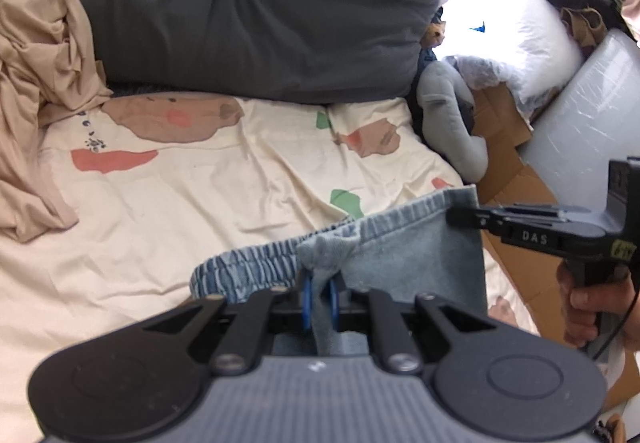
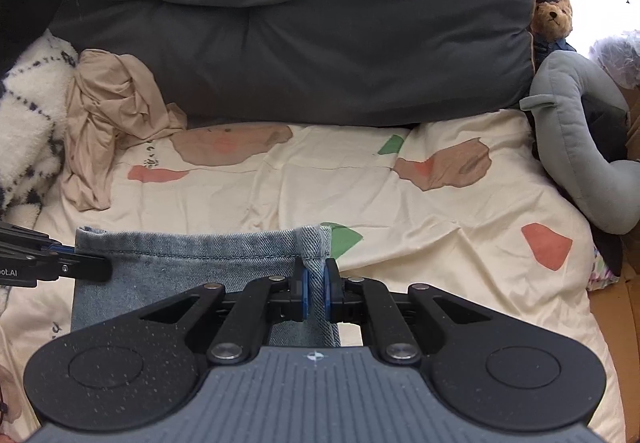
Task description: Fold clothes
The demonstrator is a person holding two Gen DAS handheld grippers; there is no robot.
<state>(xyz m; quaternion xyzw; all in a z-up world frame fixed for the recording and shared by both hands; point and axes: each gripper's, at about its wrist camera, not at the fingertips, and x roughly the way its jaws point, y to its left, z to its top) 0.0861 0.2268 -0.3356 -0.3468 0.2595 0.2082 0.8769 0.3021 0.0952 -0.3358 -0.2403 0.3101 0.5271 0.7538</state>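
Note:
A light blue denim garment [image 1: 416, 255] with an elastic waistband hangs between my two grippers above the cream patterned bed sheet [image 1: 208, 195]. My left gripper [image 1: 319, 297] is shut on a bunched fold of the denim near the waistband. My right gripper [image 2: 315, 289] is shut on a hemmed corner of the denim [image 2: 192, 267]. The right gripper also shows in the left wrist view [image 1: 454, 215] pinching the far edge. The left gripper shows in the right wrist view [image 2: 102, 268] at the denim's left edge. A crumpled beige garment [image 2: 108, 115] lies at the back left.
A big dark grey pillow [image 2: 320, 35] runs along the back of the bed. A grey plush toy [image 2: 576, 147] and a teddy bear [image 2: 554, 17] sit at the right. A white fluffy blanket [image 2: 28, 115] lies left. Cardboard [image 1: 516, 163] lies beside the bed.

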